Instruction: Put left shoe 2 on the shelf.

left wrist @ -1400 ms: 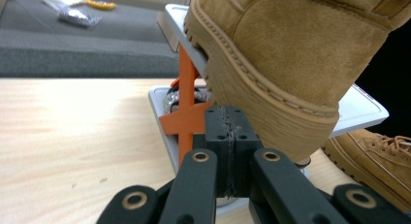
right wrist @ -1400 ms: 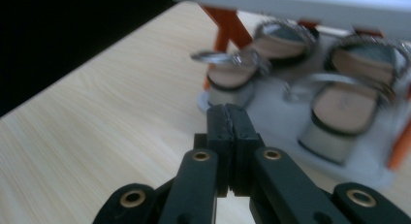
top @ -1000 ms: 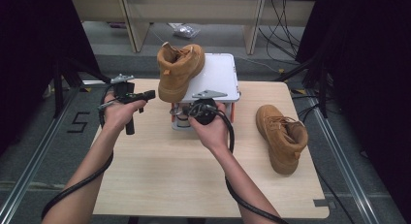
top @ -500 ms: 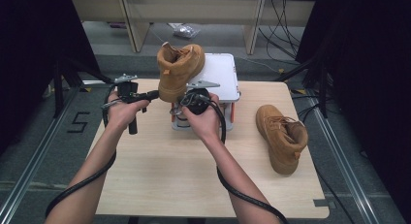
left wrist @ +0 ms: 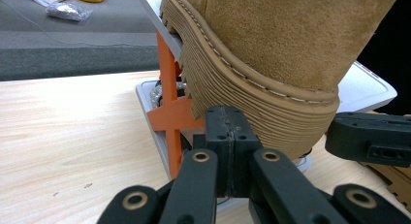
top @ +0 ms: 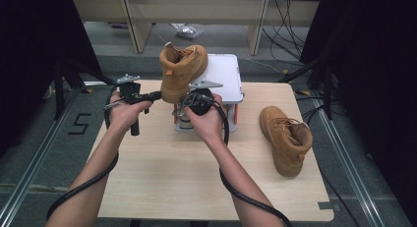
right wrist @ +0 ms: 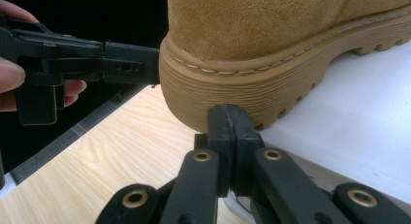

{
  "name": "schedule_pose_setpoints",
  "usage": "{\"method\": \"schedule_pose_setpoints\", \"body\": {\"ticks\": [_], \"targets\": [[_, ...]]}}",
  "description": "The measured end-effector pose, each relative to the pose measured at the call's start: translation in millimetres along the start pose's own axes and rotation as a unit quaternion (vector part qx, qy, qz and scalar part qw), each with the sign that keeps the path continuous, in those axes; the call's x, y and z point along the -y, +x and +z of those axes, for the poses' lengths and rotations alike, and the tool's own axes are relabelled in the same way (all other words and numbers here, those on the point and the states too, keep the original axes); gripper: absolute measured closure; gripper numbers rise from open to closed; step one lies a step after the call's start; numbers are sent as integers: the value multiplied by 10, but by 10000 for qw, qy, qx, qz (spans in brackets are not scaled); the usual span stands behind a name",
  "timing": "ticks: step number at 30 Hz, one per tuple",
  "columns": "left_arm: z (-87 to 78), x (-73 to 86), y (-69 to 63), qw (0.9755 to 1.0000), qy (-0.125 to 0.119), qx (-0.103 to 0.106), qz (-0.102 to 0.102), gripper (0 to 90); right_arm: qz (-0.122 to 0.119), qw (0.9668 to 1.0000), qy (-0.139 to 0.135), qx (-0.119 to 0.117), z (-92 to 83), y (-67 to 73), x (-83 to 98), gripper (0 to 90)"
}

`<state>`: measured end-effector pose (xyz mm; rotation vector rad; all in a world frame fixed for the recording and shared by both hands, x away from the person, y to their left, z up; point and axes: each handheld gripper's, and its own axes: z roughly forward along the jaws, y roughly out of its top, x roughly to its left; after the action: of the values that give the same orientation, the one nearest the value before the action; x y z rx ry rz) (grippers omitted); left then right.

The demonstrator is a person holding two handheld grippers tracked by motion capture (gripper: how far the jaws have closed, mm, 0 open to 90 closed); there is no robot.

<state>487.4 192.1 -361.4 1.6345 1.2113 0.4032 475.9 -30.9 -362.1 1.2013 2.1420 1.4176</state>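
Note:
A tan suede boot (top: 181,70) stands on a white platform (top: 223,74), its toe hanging over the platform's near left corner. My left gripper (top: 156,95) is shut and points level at the toe from the left. In the left gripper view its closed tips (left wrist: 228,122) sit against the ribbed sole (left wrist: 252,103). My right gripper (top: 199,100) is shut with nothing in it, just in front of the toe. Its closed tips (right wrist: 228,120) meet the sole edge (right wrist: 218,88) from below. A second tan boot (top: 286,138) lies on the table at the right.
The platform rests on a stand with orange struts (left wrist: 169,112) over a grey base (top: 182,126), at the back of the light wooden table (top: 162,173). Black cables (top: 246,197) trail from both grippers. A floor rail (top: 344,153) runs along the table's right side.
My right gripper has moved a little away from me and to the left, up to the boot's toe. The left gripper has stayed where it was.

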Motion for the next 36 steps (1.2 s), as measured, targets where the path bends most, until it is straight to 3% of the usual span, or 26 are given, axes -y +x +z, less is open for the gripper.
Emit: {"method": "schedule_pose_setpoints", "body": {"ticks": [11, 20, 27, 32, 36], "targets": [[53, -43, -91, 9999, 47, 46, 105, 899, 21, 9999, -7, 111, -47, -78, -29, 900], [158, -46, -191, 9998, 135, 81, 157, 900, 177, 9993, -13, 342, -84, -180, 1, 900], [228, -52, -228, 9998, 140, 61, 150, 899, 62, 9988, 5, 477, -88, -204, -42, 900], [248, -59, -247, 9997, 158, -5, 190, 899, 111, 9986, 20, 513, -79, -215, -48, 900], [248, -48, -235, 9997, 123, 65, 213, 898, 77, 9985, 30, 536, -82, -217, -46, 900]]}}
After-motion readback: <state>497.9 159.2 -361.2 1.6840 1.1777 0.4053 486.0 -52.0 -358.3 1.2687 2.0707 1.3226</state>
